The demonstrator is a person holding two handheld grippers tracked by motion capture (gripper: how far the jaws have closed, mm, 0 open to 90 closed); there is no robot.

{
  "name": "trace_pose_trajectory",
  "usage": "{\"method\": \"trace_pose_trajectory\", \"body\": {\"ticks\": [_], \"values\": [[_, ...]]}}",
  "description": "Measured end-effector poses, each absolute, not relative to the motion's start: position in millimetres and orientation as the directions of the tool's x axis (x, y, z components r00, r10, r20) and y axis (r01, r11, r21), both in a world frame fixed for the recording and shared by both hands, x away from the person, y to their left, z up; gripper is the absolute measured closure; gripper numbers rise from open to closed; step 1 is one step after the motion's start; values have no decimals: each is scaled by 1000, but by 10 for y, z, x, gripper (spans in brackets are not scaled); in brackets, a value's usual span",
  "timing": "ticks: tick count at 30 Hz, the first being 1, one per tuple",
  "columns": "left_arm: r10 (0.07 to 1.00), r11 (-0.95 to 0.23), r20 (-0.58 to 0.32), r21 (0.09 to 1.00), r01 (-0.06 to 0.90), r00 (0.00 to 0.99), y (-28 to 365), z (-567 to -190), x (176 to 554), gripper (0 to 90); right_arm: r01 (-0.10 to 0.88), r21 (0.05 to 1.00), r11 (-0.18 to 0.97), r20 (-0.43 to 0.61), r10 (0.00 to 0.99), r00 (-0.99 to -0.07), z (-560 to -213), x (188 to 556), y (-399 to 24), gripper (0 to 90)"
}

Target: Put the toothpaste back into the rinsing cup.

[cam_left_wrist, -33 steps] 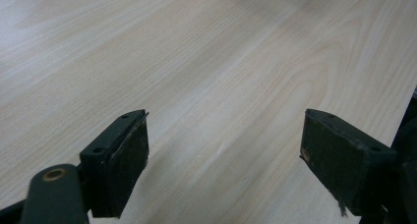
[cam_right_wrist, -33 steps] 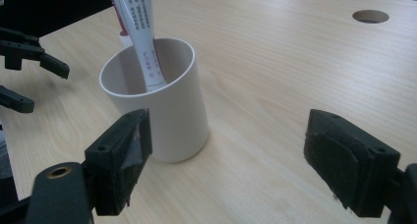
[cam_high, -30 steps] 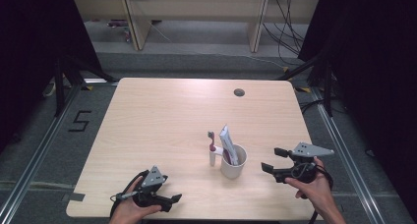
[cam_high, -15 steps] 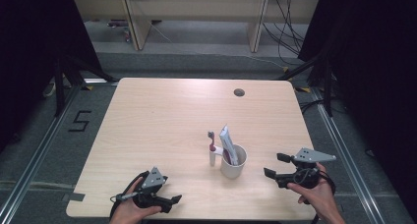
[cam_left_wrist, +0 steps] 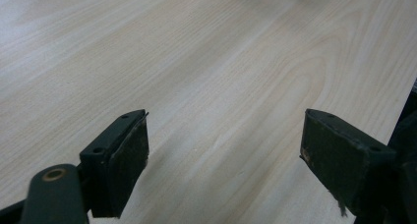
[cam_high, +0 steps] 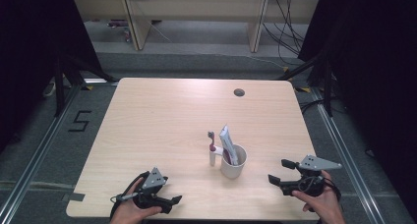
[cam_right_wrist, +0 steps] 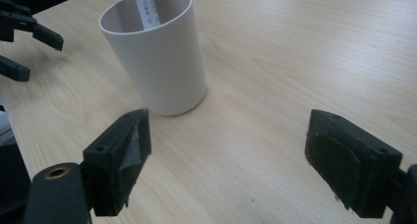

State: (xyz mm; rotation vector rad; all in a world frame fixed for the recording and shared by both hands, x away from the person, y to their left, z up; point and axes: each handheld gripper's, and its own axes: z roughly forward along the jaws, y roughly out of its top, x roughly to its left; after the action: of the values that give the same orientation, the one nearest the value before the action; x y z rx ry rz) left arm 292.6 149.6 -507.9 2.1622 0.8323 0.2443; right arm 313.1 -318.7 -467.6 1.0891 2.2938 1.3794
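A white cup (cam_high: 233, 164) stands right of centre on the wooden table (cam_high: 162, 126), with a white toothpaste tube (cam_high: 228, 143) upright in it. A red-handled toothbrush (cam_high: 212, 148) rises at the cup's left side; whether it is inside the cup I cannot tell. My right gripper (cam_high: 278, 170) is open, low over the table to the right of the cup and apart from it. In the right gripper view the cup (cam_right_wrist: 157, 57) and the tube (cam_right_wrist: 145, 8) sit beyond my open right gripper (cam_right_wrist: 228, 155). My left gripper (cam_high: 173, 204) (cam_left_wrist: 223, 155) is open over bare wood at the front left.
A small dark cable hole (cam_high: 239, 92) lies at the table's far right. Wooden shelving (cam_high: 196, 13) and loose cables stand beyond the far edge. The floor on the left carries a "5" mark (cam_high: 78, 121). The left gripper's jaws show far off in the right gripper view (cam_right_wrist: 24, 32).
My right gripper has drawn back toward the table's front edge, a little farther from the cup. The left gripper and the cup have stayed put.
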Motion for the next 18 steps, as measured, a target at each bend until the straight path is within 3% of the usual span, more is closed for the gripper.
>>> {"method": "trace_pose_trajectory", "body": {"ticks": [5,6,7,8,18], "values": [[638,-471,-94,738,484,764,1494,-5086,2927,180,492,828,268,174,712,-680,-4692,3073,-3209,163],[638,-469,-95,738,484,764,1493,-5087,2927,180,462,839,288,140,707,-694,-4701,3085,-3228,162],[639,-470,-95,738,484,764,1493,-5087,2927,180,500,819,282,172,711,-682,-4697,3054,-3224,161],[639,-469,-94,738,484,763,1493,-5087,2928,180,468,832,298,137,707,-693,-4717,3066,-3235,160],[640,-473,-85,739,479,764,1499,-5085,2934,175,481,798,364,111,695,-710,-4779,2990,-3263,159]]}}
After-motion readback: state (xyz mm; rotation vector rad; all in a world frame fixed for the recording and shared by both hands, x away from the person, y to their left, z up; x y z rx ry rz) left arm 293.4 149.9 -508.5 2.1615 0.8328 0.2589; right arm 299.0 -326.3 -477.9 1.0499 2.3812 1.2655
